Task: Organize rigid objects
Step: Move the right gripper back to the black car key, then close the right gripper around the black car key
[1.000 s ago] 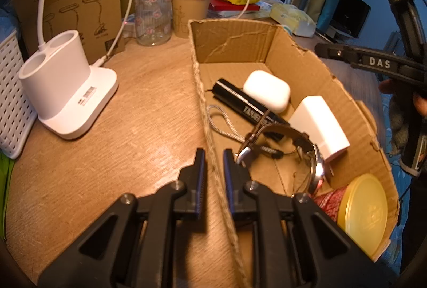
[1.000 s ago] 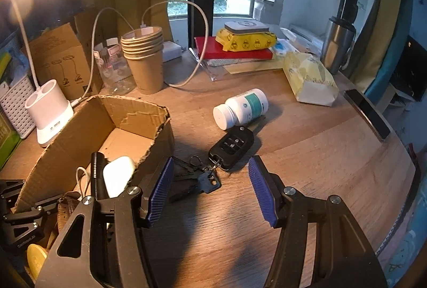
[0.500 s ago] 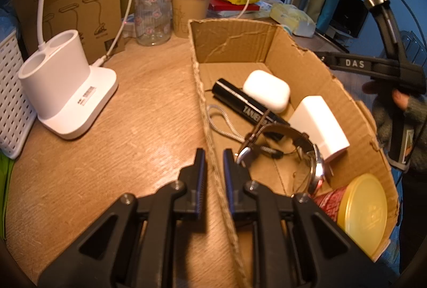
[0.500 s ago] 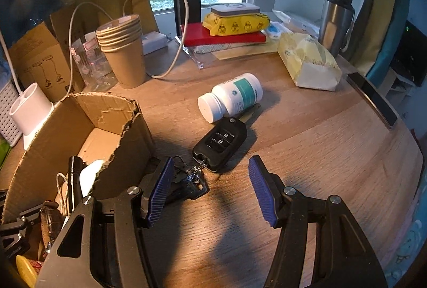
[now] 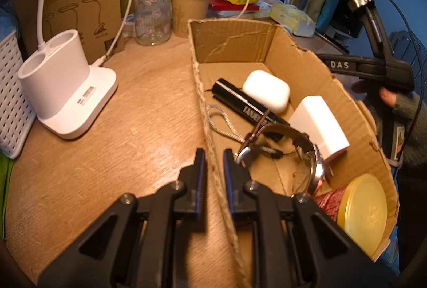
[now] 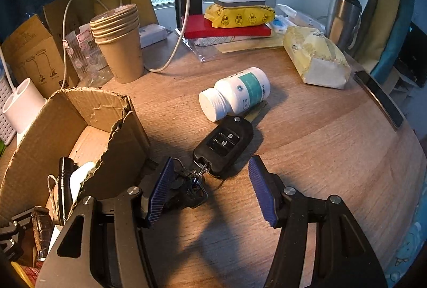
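My left gripper point(image 5: 213, 167) is shut on the near left wall of the cardboard box point(image 5: 232, 42). In the box lie a white earbud case point(image 5: 267, 90), a black flashlight point(image 5: 245, 106), a white charger point(image 5: 319, 125), a wristwatch point(image 5: 299, 151) and a yellow-lidded can point(image 5: 365, 210). My right gripper point(image 6: 210, 181) is open and empty. It hovers just over a black car key fob point(image 6: 224, 143) with its keyring point(image 6: 190, 186), beside the box point(image 6: 125, 143). A white pill bottle point(image 6: 234, 95) lies on its side beyond the fob.
A white lamp base point(image 5: 64, 90), a white basket point(image 5: 10, 101), a glass jar point(image 5: 152, 15) and stacked paper cups point(image 5: 190, 4) stand left and behind the box. Books point(image 6: 226, 28), a wipes pack point(image 6: 315, 58), a steel flask point(image 6: 344, 15) and a phone point(image 6: 379, 98) sit at the back right.
My right gripper has moved forward and down toward the key fob, away from the box. My left gripper has stayed clamped on the box wall.
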`<state>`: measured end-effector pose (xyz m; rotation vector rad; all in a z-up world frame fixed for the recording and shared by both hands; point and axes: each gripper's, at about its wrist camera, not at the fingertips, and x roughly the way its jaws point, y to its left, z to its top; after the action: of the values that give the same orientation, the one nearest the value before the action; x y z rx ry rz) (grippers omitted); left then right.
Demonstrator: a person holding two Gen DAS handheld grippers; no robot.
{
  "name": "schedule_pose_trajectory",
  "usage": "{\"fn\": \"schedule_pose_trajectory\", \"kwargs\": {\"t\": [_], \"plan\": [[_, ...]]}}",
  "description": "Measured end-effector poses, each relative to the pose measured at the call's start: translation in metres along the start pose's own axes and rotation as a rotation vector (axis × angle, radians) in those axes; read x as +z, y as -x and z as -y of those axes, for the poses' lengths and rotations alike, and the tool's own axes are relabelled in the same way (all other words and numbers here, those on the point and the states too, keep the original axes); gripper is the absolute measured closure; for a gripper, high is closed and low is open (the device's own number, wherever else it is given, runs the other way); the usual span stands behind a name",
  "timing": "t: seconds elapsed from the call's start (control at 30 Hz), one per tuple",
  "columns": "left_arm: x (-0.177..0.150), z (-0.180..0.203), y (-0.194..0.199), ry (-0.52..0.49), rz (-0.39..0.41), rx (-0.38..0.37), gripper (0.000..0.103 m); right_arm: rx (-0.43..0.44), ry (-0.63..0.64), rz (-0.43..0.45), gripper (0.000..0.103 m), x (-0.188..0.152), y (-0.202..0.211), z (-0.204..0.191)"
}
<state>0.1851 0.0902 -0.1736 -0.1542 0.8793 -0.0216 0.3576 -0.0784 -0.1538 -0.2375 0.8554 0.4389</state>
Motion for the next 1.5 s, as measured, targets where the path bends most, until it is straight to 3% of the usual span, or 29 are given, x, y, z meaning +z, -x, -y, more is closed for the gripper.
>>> {"fn": "schedule_pose_trajectory", "kwargs": {"t": [1.03,1.3,1.5], "plan": [[0.000,0.000,0.000,0.000,0.000,0.000,0.088,-0.033,-0.047,-0.019,0.042,0.015,-0.043,0.008],[0.000,0.000,0.000,0.000,0.000,0.000,0.088,-0.021,-0.048,-0.015,0.059,0.011,-0.038,0.010],[0.000,-0.001,0.000,0.000,0.000,0.000,0.088,0.003,-0.062,-0.006,0.062,0.007,-0.029,0.012]]}}
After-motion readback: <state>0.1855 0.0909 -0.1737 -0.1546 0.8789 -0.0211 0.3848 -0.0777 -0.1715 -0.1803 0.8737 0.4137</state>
